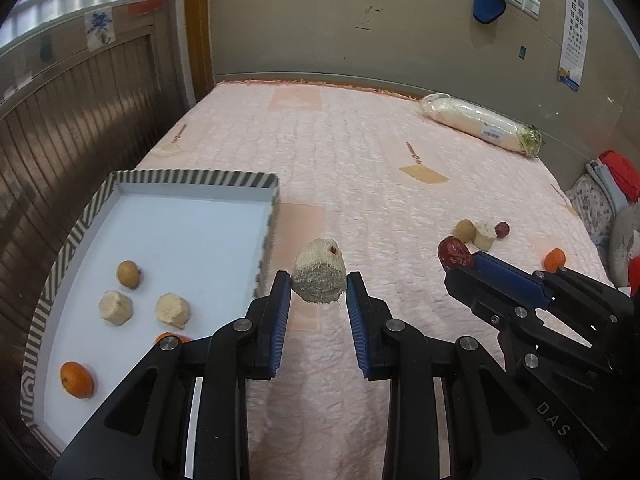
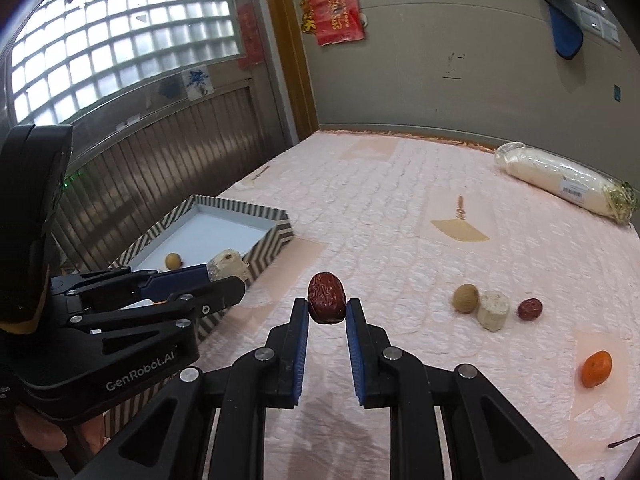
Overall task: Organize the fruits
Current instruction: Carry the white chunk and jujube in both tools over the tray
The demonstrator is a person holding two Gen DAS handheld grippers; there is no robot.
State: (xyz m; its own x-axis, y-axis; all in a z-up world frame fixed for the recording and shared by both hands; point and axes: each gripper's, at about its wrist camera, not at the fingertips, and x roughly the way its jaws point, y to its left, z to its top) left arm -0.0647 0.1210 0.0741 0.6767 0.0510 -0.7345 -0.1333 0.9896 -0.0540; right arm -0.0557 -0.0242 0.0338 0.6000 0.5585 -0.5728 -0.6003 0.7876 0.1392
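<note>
Tool round wrinkled red date

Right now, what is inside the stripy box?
Inside the striped box: two oranges, one half hidden by the left hand-held gripper, two pale peeled chunks and a small brown round fruit. The gripper covers the box's near corner.
</note>
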